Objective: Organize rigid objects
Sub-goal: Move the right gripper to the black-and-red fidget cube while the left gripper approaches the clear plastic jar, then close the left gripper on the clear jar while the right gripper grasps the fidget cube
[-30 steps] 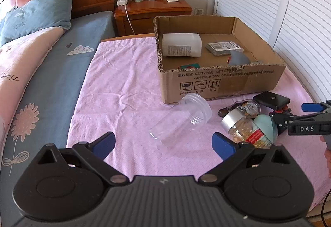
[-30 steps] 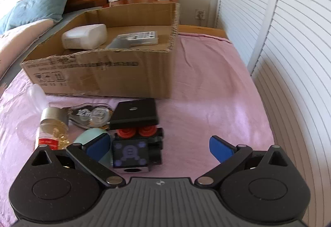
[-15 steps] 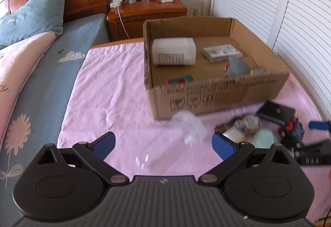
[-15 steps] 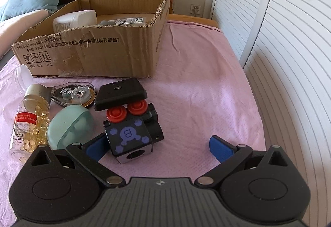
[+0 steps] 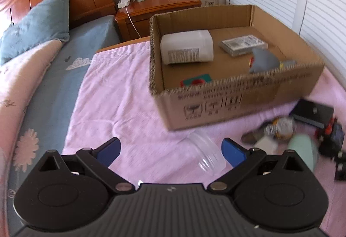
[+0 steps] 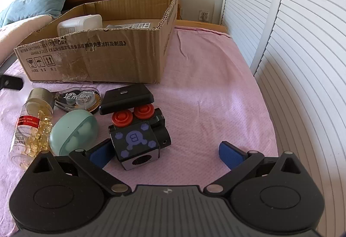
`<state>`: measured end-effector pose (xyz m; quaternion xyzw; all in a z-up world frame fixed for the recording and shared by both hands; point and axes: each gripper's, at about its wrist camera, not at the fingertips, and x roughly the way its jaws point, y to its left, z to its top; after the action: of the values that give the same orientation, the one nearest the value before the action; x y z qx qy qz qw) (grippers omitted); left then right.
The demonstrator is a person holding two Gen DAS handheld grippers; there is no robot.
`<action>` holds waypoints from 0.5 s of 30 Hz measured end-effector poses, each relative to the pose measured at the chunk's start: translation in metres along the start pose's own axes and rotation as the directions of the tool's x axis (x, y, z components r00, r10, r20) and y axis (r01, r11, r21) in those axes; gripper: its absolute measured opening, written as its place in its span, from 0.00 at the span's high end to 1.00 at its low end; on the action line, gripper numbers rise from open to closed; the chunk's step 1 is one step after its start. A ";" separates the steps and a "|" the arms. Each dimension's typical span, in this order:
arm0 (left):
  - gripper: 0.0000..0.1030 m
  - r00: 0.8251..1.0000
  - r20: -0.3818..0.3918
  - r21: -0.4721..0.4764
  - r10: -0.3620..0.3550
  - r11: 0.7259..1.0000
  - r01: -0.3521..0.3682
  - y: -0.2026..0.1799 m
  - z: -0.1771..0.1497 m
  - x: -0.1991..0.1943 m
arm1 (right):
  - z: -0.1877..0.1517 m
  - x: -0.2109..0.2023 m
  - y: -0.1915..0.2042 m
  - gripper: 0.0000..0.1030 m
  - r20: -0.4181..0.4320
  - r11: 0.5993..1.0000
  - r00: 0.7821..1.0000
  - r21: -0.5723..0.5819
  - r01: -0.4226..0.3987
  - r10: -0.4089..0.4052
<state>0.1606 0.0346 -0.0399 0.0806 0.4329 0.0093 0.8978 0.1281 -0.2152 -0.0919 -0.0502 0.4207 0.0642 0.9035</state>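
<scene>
Right gripper spread wide, empty, low over pink blanket; black cube toy with red knobs sits between fingers, touching left one. Green egg, pill bottle, tape dispenser, black case crowd beside it. Cardboard box beyond. Left gripper spread wide, empty, above clear jar lying before box.

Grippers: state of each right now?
Left gripper: open, empty, clear plastic jar between its fingers.
Right gripper: open, empty, black toy cube by its left finger.
</scene>
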 end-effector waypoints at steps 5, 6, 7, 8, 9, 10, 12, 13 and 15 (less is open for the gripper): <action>0.04 1.000 -0.004 -0.020 0.021 1.000 -0.021 0.010 -0.018 -0.011 | -0.002 -0.001 -0.001 0.00 0.006 1.000 1.000 -0.007 -0.005 0.005; 0.04 1.000 -0.005 -0.035 0.019 0.999 -0.019 0.013 -0.022 -0.012 | -0.002 -0.002 -0.001 0.00 0.007 1.000 1.000 -0.009 -0.007 0.007; 0.04 1.000 -0.007 -0.052 0.018 0.998 -0.019 0.016 -0.027 -0.013 | -0.003 -0.002 -0.001 0.00 0.008 1.000 1.000 -0.012 -0.009 0.010; 0.04 1.000 -0.011 -0.067 0.018 0.998 -0.019 0.019 -0.030 -0.012 | -0.003 -0.002 -0.001 0.00 0.008 1.000 1.000 -0.014 -0.011 0.011; 0.04 1.000 -0.014 -0.081 0.016 0.997 -0.017 0.021 -0.034 -0.012 | -0.003 -0.002 -0.001 0.00 0.009 1.000 1.000 -0.016 -0.013 0.013; 0.04 1.000 -0.017 -0.090 0.012 0.996 -0.014 0.023 -0.037 -0.010 | -0.003 -0.002 -0.001 0.00 0.010 1.000 1.000 -0.017 -0.015 0.015; 0.04 0.999 -0.031 -0.108 0.008 0.994 -0.011 0.026 -0.041 -0.005 | -0.004 -0.003 -0.001 0.00 0.011 1.000 1.000 -0.020 -0.016 0.017; 0.04 0.999 -0.033 -0.114 0.003 0.993 -0.007 0.026 -0.042 -0.003 | -0.004 -0.003 -0.001 0.00 0.012 1.000 1.000 -0.022 -0.017 0.018; 0.04 1.000 -0.031 -0.128 0.002 0.992 -0.006 0.026 -0.043 0.002 | -0.005 -0.003 -0.002 0.00 0.014 0.999 1.000 -0.024 -0.021 0.021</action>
<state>0.1293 0.0666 -0.0636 0.0233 0.4450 0.0400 0.8943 0.1230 -0.2176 -0.0926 -0.0562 0.4140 0.0792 0.9051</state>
